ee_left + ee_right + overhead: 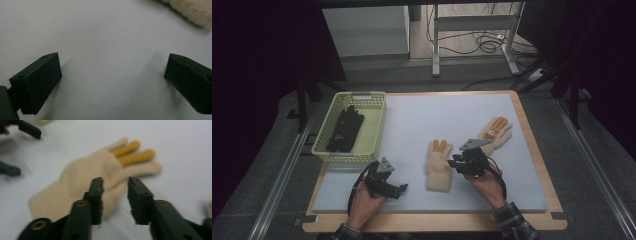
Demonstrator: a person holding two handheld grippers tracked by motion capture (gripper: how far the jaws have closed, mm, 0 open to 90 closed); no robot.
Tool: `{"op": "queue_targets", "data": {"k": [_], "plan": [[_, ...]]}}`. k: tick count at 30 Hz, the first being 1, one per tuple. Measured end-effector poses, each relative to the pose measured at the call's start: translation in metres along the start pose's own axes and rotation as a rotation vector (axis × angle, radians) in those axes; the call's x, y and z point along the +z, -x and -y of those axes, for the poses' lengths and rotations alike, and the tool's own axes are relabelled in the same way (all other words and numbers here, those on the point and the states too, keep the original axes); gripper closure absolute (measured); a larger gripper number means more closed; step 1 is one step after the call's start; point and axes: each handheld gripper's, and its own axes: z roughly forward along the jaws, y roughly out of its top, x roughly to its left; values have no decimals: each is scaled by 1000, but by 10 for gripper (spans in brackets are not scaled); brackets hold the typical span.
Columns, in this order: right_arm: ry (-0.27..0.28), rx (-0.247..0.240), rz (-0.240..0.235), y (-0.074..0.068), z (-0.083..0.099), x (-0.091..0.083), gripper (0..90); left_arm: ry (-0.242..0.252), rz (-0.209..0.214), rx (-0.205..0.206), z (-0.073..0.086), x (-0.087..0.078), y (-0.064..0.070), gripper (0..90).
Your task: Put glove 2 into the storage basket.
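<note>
A cream knitted glove with orange fingers (439, 167) lies flat on the pale mat (432, 115), fingers pointing away from me. A matching second glove (496, 131) lies further back to the right. My right gripper (457, 163) hovers at the near glove's right edge; in the right gripper view the right gripper (115, 181) is open, with the glove (82, 177) just beyond and under its jaws. My left gripper (401, 190) is held low over bare mat, left of the glove's cuff. In the left gripper view the left gripper (112, 58) is wide open and a fuzzy glove edge (192, 12) shows.
A yellow plastic basket (362, 96) stands at the mat's back left with black gloves (344, 129) in it. The mat lies on a wooden board (537, 160). Metal rails run along both sides of the table, and cables lie on the floor behind.
</note>
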Motion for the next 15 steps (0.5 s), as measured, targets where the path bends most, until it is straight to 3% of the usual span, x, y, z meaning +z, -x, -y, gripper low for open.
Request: {"op": "queue_targets", "data": {"k": [5, 10, 13, 15], "plan": [[10, 19, -8, 0, 15, 2, 703, 0, 0, 0, 0, 0, 0, 11], [43, 53, -1, 7, 5, 10, 703, 0, 0, 0, 0, 0, 0, 11], [-2, 60, -7, 10, 1, 25, 711, 0, 0, 0, 0, 0, 0, 11], [-45, 55, -2, 8, 3, 35, 794, 1, 0, 0, 0, 0, 0, 11]]}}
